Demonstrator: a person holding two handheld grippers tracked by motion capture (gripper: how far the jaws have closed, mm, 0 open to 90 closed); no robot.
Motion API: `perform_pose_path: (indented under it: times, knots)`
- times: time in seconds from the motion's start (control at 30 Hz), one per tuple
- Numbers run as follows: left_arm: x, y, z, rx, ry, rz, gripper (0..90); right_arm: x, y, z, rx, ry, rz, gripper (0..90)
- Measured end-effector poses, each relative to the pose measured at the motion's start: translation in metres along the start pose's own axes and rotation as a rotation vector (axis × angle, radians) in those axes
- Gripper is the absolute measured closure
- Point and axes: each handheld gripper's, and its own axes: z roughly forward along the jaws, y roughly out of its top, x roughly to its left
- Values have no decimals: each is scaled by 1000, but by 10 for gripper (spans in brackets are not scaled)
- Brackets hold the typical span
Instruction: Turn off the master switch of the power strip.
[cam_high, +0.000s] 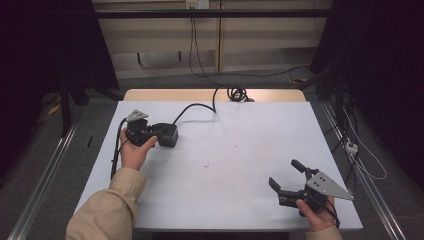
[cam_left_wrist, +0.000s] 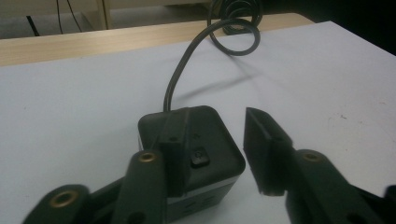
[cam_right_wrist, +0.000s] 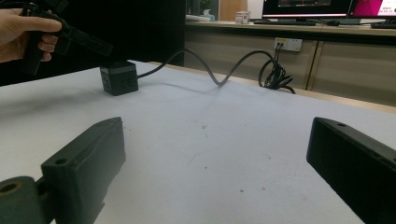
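I am holding my left claw (cam_high: 159, 135) over the black power cube (cam_high: 168, 134) near the desk's (cam_high: 240, 130) far left corner, one jaw lying on the cube's top, the other parted beside it, gripping nothing. The cube's cord (cam_high: 196, 107) is trailing toward the far edge. My right claw (cam_high: 290, 176) is idling wide open, well apart, near the right corner.

Dim, soft overhead light; near foreground blurred.
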Motion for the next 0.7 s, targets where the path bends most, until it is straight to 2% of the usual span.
perform_pose_path:
  times: [0.1, 0.2, 0.23, 0.3, 0.37, 0.47, 0.53, 0.7]
  knots:
    - [-3, 0, 0, 1, -6, 2, 394, 0, 0, 0, 1, -2, 1, 44]
    - [-6, 0, -3, -5, -21, 4, 312, 0, 0, 0, -2, -2, 1, 44]
    - [-8, 0, -4, -10, -28, -8, 292, 0, 0, 0, 0, -2, 0, 44]
    - [-10, 1, -7, -13, -39, -1, 248, -1, 0, 0, 0, -2, 2, 44]
    - [-13, 0, -10, -12, -48, -1, 214, 0, 1, 0, -1, -2, 0, 44]
    - [-17, -2, -14, 0, -62, 23, 162, 0, 0, 1, 0, 0, -1, 44]
    - [-21, -5, -16, -16, -78, 20, 144, 0, 0, 1, 0, -2, -1, 44]
    - [-27, -13, -21, -4, -96, 54, 119, 0, 0, 0, 1, 0, -1, 44]
